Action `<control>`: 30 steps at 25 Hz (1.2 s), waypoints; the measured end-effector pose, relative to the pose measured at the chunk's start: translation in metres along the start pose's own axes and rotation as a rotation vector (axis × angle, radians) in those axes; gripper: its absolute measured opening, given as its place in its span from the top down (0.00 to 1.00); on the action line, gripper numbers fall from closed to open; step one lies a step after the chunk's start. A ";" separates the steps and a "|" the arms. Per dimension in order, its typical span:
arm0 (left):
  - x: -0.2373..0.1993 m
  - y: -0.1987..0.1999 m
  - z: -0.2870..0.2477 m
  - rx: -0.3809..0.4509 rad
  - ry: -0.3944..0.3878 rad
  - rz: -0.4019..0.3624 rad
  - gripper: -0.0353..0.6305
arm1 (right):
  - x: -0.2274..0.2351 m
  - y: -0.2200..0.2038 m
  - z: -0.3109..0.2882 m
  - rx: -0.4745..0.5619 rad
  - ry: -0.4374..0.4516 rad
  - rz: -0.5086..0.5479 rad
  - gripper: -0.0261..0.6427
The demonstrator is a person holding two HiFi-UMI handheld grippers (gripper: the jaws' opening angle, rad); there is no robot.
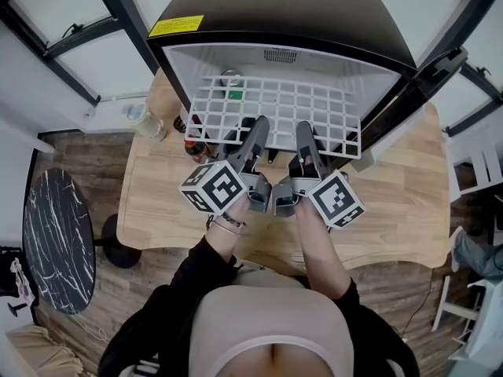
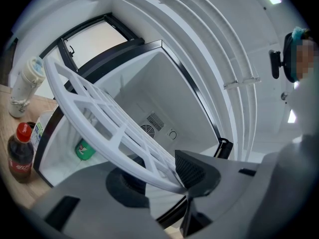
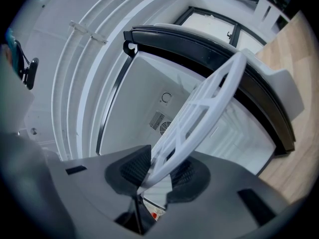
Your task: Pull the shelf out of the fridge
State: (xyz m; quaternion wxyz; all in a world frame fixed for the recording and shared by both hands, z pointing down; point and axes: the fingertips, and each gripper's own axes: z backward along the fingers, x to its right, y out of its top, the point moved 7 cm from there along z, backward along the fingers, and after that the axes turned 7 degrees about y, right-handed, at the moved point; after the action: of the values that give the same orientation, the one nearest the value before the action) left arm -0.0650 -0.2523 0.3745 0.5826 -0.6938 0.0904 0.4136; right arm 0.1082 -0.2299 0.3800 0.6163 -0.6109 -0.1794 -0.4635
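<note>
The small fridge [image 1: 299, 14] stands open on a wooden table [image 1: 157, 203]. Its white grid shelf [image 1: 275, 104] sticks partway out of the front. Both grippers hold the shelf's front edge side by side. My left gripper [image 1: 258, 126] is shut on it; in the left gripper view the shelf [image 2: 99, 118] runs between the pads [image 2: 192, 171] of that gripper [image 2: 159, 176]. My right gripper [image 1: 305, 132] is shut on the same edge; in the right gripper view the shelf [image 3: 199, 113] is pinched in that gripper [image 3: 157, 171].
A green can [image 2: 84, 150] sits inside the fridge below the shelf. A cola bottle [image 2: 20, 153] and a pale bottle [image 2: 27, 86] stand on the table at the left of the fridge. The fridge door [image 1: 424, 77] hangs open at the right. A black round table [image 1: 59, 242] stands at the left.
</note>
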 end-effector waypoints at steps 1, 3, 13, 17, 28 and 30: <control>0.000 0.000 0.001 -0.001 0.000 0.000 0.71 | 0.000 0.000 0.001 0.000 0.000 0.000 0.79; 0.000 0.000 0.002 -0.003 0.001 0.001 0.71 | -0.001 0.000 0.002 -0.002 0.000 -0.001 0.79; 0.002 -0.001 0.006 -0.010 0.002 0.005 0.71 | -0.003 -0.001 0.005 -0.010 -0.003 -0.007 0.79; 0.002 -0.002 0.007 -0.013 0.000 0.002 0.71 | -0.003 -0.001 0.007 -0.012 -0.003 -0.007 0.79; 0.004 -0.004 0.013 -0.012 0.001 0.006 0.71 | -0.005 -0.003 0.013 -0.014 -0.001 -0.004 0.79; 0.004 -0.004 0.014 -0.013 0.002 0.005 0.71 | -0.005 -0.003 0.013 -0.014 0.000 -0.004 0.79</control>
State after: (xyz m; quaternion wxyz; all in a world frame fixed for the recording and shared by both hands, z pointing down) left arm -0.0667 -0.2377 0.3747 0.5772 -0.6976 0.0898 0.4149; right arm 0.1076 -0.2152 0.3800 0.6112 -0.6148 -0.1772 -0.4659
